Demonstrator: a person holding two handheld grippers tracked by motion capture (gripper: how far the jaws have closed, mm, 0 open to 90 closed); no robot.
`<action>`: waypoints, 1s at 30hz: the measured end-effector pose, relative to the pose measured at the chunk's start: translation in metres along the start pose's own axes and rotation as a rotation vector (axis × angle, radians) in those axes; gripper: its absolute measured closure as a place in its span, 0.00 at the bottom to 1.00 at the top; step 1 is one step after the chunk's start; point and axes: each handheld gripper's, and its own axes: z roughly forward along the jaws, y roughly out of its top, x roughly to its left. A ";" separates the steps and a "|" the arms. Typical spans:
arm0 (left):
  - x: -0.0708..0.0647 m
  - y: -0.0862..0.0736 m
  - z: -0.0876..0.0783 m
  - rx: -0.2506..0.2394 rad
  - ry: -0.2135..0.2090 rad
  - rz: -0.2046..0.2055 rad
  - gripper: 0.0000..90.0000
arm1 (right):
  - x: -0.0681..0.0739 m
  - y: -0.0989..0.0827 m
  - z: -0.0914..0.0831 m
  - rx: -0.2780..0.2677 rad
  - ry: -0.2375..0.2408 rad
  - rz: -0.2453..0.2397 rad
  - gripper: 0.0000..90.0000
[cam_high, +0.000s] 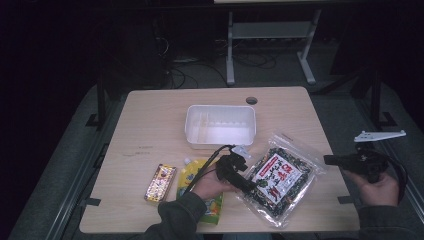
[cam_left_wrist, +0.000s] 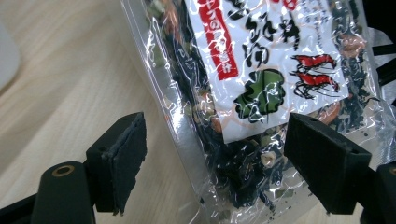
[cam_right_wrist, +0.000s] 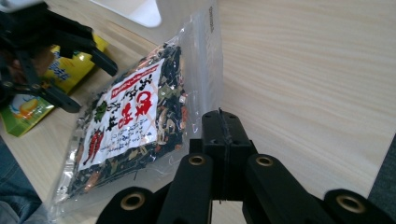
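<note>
High view: snack bag (cam_high: 280, 179) near table edge (cam_high: 345, 220)

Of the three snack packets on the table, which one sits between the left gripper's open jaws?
The clear seaweed bag with the white-and-red label. The left gripper straddles its edge, unlike the yellow pouch and small bar packet.

Dim room, wooden table (cam_high: 150, 120), grey floor (cam_high: 280, 70), tangled cables (cam_high: 185, 75).

Packets: three (cam_high: 280, 181); tub: one (cam_high: 220, 125).
</note>
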 end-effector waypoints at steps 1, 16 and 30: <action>0.000 0.000 0.001 0.003 0.000 -0.005 0.23 | 0.002 0.002 -0.002 -0.004 0.001 -0.005 1.00; 0.011 0.001 0.002 0.003 -0.122 -0.061 0.26 | 0.023 0.028 -0.013 -0.039 0.026 -0.086 1.00; 0.018 -0.001 -0.003 -0.017 -0.199 -0.064 0.47 | 0.035 0.043 -0.015 -0.074 0.067 -0.123 1.00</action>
